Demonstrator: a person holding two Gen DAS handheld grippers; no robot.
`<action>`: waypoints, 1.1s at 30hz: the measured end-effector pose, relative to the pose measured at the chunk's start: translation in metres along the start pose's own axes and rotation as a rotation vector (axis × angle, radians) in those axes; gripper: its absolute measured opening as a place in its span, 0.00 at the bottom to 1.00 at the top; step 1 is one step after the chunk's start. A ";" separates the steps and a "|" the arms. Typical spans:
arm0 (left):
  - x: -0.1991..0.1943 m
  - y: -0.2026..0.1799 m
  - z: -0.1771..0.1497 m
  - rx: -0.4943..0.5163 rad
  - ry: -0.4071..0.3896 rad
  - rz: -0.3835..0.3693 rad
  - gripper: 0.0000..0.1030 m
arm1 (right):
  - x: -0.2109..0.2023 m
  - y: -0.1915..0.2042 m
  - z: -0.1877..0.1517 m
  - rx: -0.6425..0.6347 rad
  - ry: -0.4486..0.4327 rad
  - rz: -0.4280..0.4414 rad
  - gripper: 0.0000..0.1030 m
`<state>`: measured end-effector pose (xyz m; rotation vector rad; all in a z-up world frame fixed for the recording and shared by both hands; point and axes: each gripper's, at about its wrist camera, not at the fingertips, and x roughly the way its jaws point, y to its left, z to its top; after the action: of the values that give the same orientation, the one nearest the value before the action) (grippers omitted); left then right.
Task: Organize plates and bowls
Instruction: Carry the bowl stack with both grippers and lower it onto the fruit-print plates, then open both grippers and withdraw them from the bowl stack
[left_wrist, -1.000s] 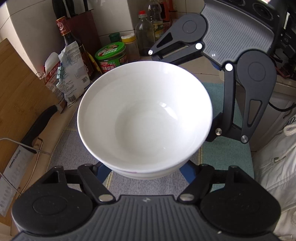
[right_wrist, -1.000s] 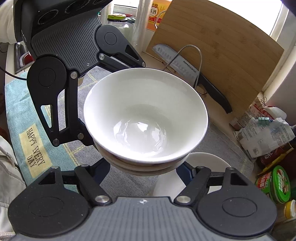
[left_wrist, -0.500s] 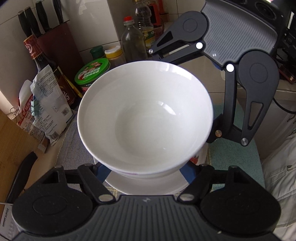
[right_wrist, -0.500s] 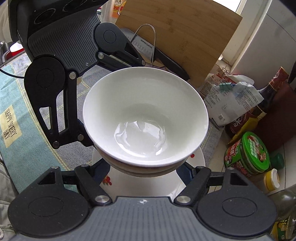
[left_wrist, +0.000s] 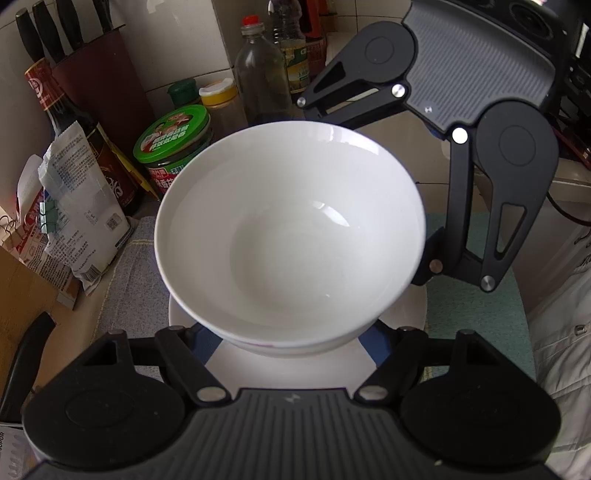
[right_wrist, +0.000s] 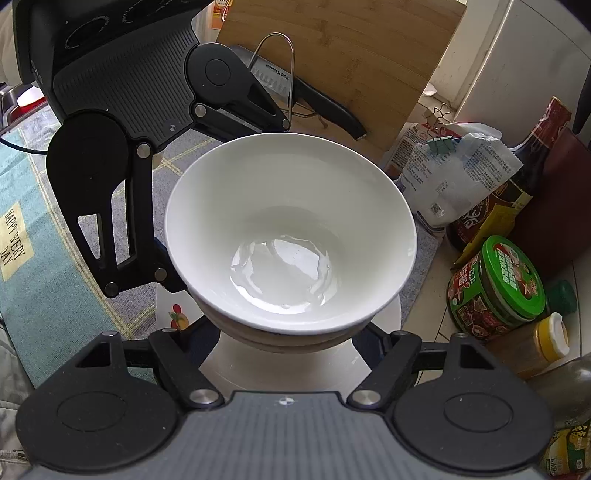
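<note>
A stack of nested white bowls (left_wrist: 291, 229) (right_wrist: 291, 229) hangs between both grippers, held from opposite sides. My left gripper (left_wrist: 291, 347) is shut on the stack's lower wall, its blue pads pressed to the two flanks. My right gripper (right_wrist: 288, 343) grips the same stack from the far side and shows in the left wrist view at the upper right (left_wrist: 432, 258). Directly below the bowls lies a white plate (left_wrist: 410, 310) with a fruit print (right_wrist: 177, 317), on a towel. Whether the stack touches the plate is hidden.
A green-lidded jar (left_wrist: 173, 147), a dark sauce bottle (left_wrist: 85, 147), a knife block (left_wrist: 99, 74), paper bags (right_wrist: 450, 177) and oil bottles (left_wrist: 258, 74) crowd the wall side. A cutting board (right_wrist: 351, 48) and a knife (right_wrist: 317, 99) stand behind. The teal and grey towel (right_wrist: 44, 229) covers the counter.
Both grippers carried the bowl stack sideways along the counter, away from the cutting board toward the jars. The white plate came into view beneath it. The grips are unchanged.
</note>
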<state>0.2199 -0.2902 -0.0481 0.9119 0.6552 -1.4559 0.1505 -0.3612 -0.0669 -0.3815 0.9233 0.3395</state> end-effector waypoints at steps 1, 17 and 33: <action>0.001 0.001 0.000 -0.005 0.003 -0.004 0.75 | 0.001 0.000 -0.001 0.002 0.001 0.003 0.79; 0.007 0.003 -0.001 -0.028 0.013 0.001 0.76 | 0.013 -0.004 -0.005 0.007 -0.001 0.012 0.79; -0.042 -0.024 -0.041 -0.286 -0.145 0.209 0.99 | -0.003 0.008 -0.010 0.093 -0.009 -0.089 1.00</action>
<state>0.2009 -0.2304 -0.0371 0.6265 0.6217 -1.1931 0.1379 -0.3591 -0.0711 -0.3342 0.9069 0.2163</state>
